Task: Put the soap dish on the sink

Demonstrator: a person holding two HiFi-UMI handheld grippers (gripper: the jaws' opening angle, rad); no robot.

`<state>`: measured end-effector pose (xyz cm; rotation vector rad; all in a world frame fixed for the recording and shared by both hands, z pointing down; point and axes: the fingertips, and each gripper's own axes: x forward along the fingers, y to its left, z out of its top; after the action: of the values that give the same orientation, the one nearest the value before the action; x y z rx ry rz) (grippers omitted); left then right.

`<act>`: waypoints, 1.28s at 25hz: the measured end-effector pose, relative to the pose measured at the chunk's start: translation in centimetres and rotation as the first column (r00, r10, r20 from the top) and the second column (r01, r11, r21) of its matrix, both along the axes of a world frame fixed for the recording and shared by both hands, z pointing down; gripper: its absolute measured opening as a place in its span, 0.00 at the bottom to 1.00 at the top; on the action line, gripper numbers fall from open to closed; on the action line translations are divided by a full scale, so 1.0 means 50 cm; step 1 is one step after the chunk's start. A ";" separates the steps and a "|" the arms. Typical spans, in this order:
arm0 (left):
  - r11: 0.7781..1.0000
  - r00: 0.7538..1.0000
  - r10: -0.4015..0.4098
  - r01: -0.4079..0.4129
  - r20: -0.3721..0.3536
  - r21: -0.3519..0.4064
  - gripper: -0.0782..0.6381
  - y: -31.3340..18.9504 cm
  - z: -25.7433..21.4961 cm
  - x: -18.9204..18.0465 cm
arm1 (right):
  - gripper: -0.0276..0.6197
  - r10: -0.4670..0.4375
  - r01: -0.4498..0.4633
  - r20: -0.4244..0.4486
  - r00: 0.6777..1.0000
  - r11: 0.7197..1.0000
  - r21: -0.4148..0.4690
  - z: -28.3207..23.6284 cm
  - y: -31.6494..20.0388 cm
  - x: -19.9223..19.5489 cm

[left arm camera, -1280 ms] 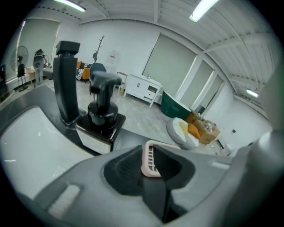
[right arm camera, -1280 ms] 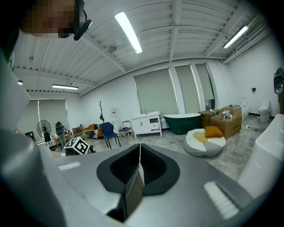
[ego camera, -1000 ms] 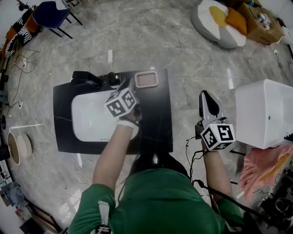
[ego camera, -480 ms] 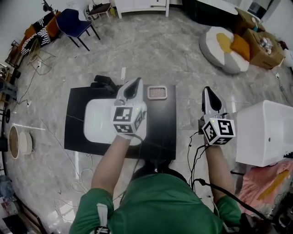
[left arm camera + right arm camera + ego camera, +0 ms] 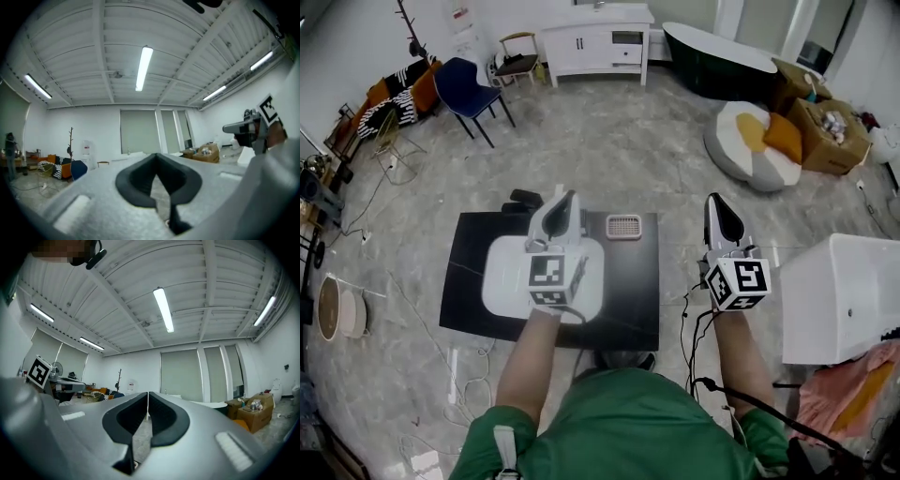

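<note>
The pink soap dish [image 5: 623,226] lies on the black counter [image 5: 633,291], at the back right corner of the white sink [image 5: 506,277]. My left gripper [image 5: 565,198] is held above the sink, shut and empty, its tip left of the dish and apart from it. My right gripper [image 5: 714,201] hovers over the floor to the right of the counter, also shut and empty. In the left gripper view the jaws [image 5: 156,157] meet with nothing between them; in the right gripper view the jaws [image 5: 148,395] do the same. Both gripper views face the room and ceiling.
A black faucet [image 5: 525,200] sits behind the sink. A white tub-like box [image 5: 844,295] stands on the right. Farther off are a blue chair [image 5: 469,89], a white cabinet [image 5: 595,42], a dark bathtub [image 5: 722,47] and a round cushion [image 5: 755,145]. Cables trail over the floor.
My left gripper has drawn back from the soap dish and risen over the sink. The head view has tilted up to show more of the room. The dish stays on the counter.
</note>
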<state>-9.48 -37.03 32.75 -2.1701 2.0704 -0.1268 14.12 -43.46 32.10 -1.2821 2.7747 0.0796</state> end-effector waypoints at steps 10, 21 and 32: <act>0.995 0.999 0.015 -0.020 0.052 0.102 0.10 0.059 -0.116 0.007 | 0.05 -0.018 0.021 -0.025 1.000 0.992 0.122 -0.094 0.069 -0.007; 0.995 0.999 0.048 -0.049 0.012 0.084 0.10 0.084 -0.136 0.001 | 0.05 0.003 -0.003 -0.002 1.000 0.991 0.132 -0.133 0.111 0.017; 0.994 0.996 0.068 -0.063 -0.057 0.093 0.10 0.087 -0.135 -0.012 | 0.05 -0.006 0.007 -0.003 1.000 0.992 0.126 -0.121 0.108 -0.006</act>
<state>-10.07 -32.67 25.99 -2.2108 1.9913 0.0395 13.80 -38.07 26.07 -1.2431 2.7267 0.2518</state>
